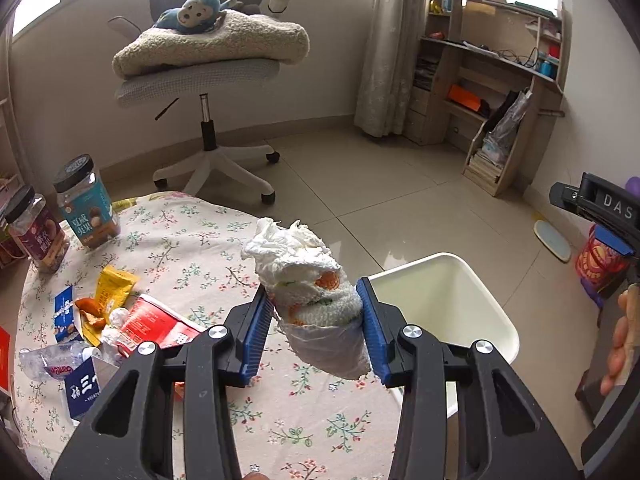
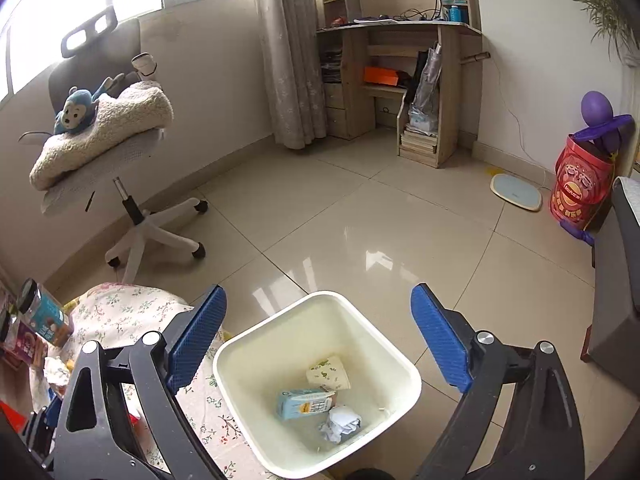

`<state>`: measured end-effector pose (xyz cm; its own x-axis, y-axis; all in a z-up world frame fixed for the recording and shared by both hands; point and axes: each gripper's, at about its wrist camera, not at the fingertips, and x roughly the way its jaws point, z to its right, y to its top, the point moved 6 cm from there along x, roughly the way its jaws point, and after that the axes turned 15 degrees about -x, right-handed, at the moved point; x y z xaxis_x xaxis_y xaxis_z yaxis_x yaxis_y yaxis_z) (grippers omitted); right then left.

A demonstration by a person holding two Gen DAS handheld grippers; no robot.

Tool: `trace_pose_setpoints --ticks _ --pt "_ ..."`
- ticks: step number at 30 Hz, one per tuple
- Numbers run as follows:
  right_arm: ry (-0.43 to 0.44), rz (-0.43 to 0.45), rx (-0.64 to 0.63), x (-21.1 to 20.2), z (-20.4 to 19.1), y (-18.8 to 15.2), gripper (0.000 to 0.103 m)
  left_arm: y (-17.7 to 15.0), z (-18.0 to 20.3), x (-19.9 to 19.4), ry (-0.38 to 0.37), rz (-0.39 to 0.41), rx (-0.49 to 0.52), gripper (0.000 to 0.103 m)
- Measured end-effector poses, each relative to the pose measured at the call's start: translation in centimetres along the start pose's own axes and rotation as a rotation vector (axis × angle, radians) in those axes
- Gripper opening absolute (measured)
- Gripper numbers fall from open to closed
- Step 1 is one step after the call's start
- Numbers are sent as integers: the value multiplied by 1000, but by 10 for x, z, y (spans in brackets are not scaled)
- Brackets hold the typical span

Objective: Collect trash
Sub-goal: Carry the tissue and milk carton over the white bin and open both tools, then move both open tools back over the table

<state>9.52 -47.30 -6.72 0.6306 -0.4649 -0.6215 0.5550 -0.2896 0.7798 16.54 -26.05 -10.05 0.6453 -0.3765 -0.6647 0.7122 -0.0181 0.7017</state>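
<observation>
My left tool (image 1: 316,320) pinches a crumpled tissue wad (image 1: 308,280) between its blue pads, held above the desk (image 1: 200,240) edge, just beside the white bin (image 1: 452,300). My right tool (image 2: 320,336) gapes wide and holds nothing, hanging over the bin (image 2: 280,340), where a paper cup (image 2: 329,373), carton (image 2: 306,402) and paper ball (image 2: 340,426) lie.

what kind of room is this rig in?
Likely a home bedroom or study: a wooden desk with shelves, an office chair carrying a plush monkey, and a floral-clothed table beside a white bin.
</observation>
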Motion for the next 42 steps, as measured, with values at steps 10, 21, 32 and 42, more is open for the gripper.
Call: trace_pose_setpoints --ticks 10,21,32,42 --pt "-49 5 90 -1 48 -1 90 -21 84 35 -118 -108 13 44" --pt "-116 36 76 -7 60 -2 94 -13 95 36 -120 -110 52 75" --pt "-170 94 -92 -23 -5 -10 96 33 18 -7 38 96 -5 88" --pt "-118 137 -215 -35 -82 -13 96 42 -62 -26 174 179 -107 92"
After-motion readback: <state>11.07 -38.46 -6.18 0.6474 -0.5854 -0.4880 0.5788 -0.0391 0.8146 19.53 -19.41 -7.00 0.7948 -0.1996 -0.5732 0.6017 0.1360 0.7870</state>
